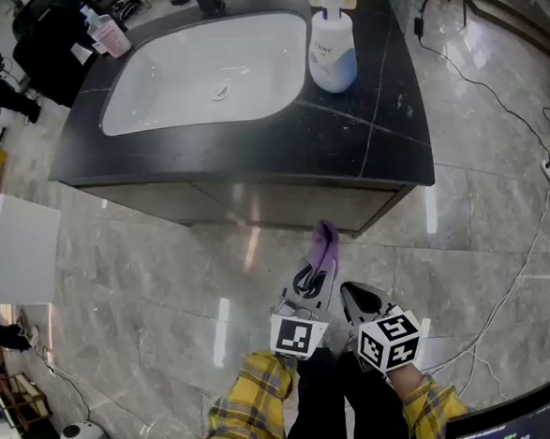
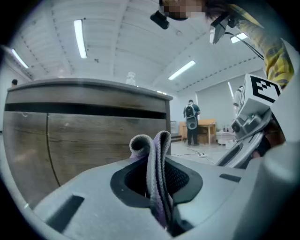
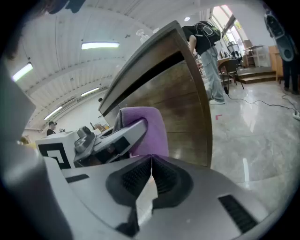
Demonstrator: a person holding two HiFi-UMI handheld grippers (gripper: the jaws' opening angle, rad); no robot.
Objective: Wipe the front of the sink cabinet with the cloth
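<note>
Left jaws: the left gripper (image 2: pixel 158 180) is clamped on the cloth (image 2: pixel 157 157), which stands up out of the grip in a grey-edged purple fold.
Right jaws: the right gripper (image 3: pixel 151 163) has its tips together with nothing between them.
Grippers together: in the head view the left gripper (image 1: pixel 316 275) and the right gripper (image 1: pixel 353 295) sit just beside each other, both pointing toward the cabinet, the left one reaching further forward.
Cloth position: the cloth (image 1: pixel 324 246) rises from the left jaws in front of the lower edge of the cabinet front (image 1: pixel 255 206), toward its right corner; whether it touches the wood cannot be told.
Cabinet front: brown wood grain with a dark band under the top, filling the left gripper view behind the cloth (image 2: pixel 84 140).
Right gripper view: the cloth (image 3: pixel 151 133) shows purple against the cabinet front (image 3: pixel 185 108).
Countertop: a dark slab (image 1: pixel 382 131) with a white basin (image 1: pixel 208 73) set in it.
On the countertop: a white pump bottle (image 1: pixel 332 48) at the basin's right, a pink bottle (image 1: pixel 108 34) at its left corner.
Sleeves: yellow plaid (image 1: pixel 251 413) behind the marker cubes.
Floor: glossy grey marble (image 1: pixel 120 290) with cables (image 1: pixel 527 257) trailing on the right.
</note>
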